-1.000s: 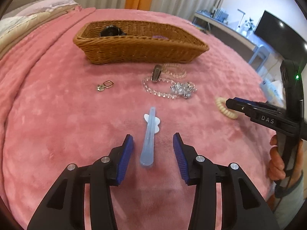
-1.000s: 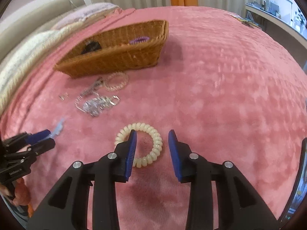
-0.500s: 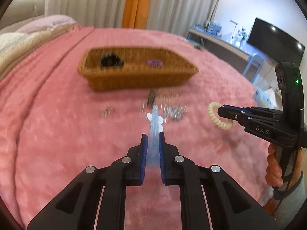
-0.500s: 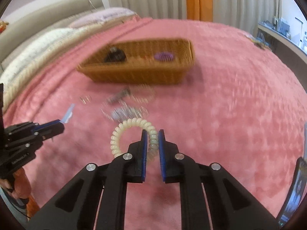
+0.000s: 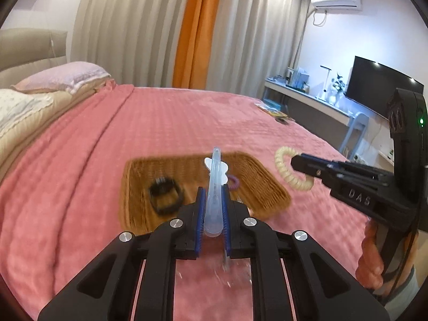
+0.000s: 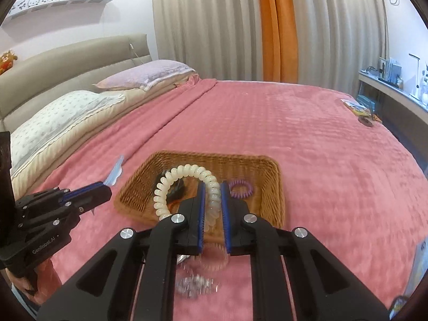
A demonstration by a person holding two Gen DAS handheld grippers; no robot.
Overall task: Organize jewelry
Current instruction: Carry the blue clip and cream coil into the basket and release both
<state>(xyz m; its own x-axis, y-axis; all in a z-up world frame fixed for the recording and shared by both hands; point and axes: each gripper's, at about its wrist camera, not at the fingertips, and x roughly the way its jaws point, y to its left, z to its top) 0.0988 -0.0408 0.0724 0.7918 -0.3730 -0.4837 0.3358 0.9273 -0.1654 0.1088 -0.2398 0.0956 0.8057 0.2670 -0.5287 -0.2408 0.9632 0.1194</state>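
Observation:
My left gripper [image 5: 213, 195] is shut on a translucent blue hair clip [image 5: 216, 171] with a white butterfly, held up in front of the wicker basket [image 5: 256, 171]. My right gripper [image 6: 212, 190] is shut on a cream spiral hair tie [image 6: 184, 174], lifted above the same basket [image 6: 270, 187]. In the left wrist view the right gripper [image 5: 294, 160] shows at the right with the hair tie [image 5: 283, 168] hanging from it. In the right wrist view the left gripper [image 6: 105, 187] shows at the left with the clip [image 6: 116, 171]. Inside the basket lie a black ring-shaped item [image 5: 165, 195] and a purple spiral tie [image 6: 240, 188].
Blurred clear bead jewelry [image 6: 195, 283] lies on the pink bedspread [image 6: 321, 147] below my right gripper. Pillows [image 6: 64, 112] line the headboard at the left. A desk [image 5: 307, 99] and a dark screen [image 5: 379, 85] stand at the right. Small items [image 6: 361, 111] rest near the bed's far right edge.
Both grippers closed on their items, the left on the clip and the right on the hair tie, then lifted them off the bedspread toward the basket. Both views tilted up.

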